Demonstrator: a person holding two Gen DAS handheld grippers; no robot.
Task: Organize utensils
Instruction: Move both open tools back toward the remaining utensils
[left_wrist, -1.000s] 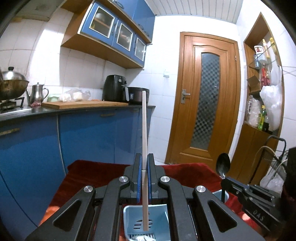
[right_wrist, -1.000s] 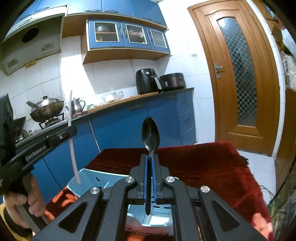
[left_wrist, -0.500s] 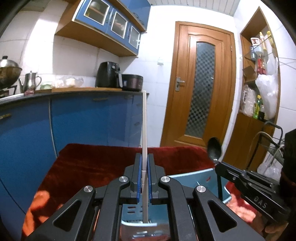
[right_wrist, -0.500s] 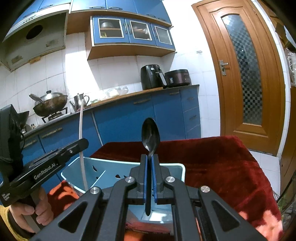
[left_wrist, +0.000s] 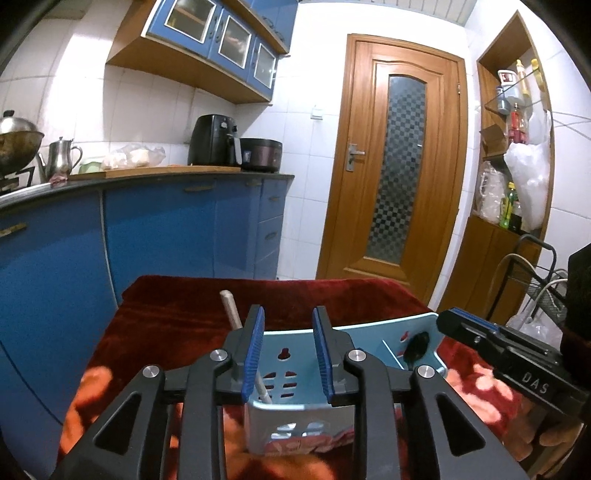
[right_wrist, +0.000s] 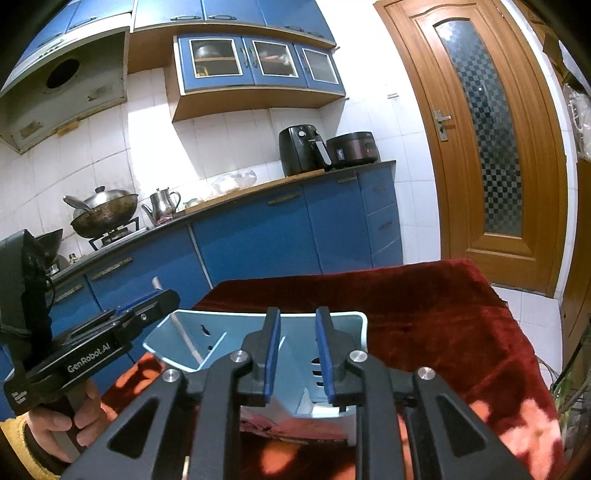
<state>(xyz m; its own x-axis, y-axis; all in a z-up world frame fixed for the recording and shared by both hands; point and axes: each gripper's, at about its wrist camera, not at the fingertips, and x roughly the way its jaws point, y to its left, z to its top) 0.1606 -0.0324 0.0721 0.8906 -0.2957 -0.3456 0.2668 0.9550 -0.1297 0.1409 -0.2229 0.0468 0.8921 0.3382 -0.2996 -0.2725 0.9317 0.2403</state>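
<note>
Now | both tongs just parted, empty | wooden chopstick (left_wrist: 229, 309) leaning in perforated blue plastic caddy (left_wrist: 369, 334)

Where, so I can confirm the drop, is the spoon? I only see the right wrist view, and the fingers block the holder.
Observer: In the left wrist view, the spoon's dark bowl shows inside the right-hand compartment of the light blue holder.
Operator: Is the left gripper holding anything?
Observer: No. The left gripper's jaws have just been opening and stand apart, with nothing between them.
Operator: And the chopstick?
Observer: The chopstick stands tilted in the holder's other compartment. In that view it passes behind the left-hand finger, not between the pads.
</note>
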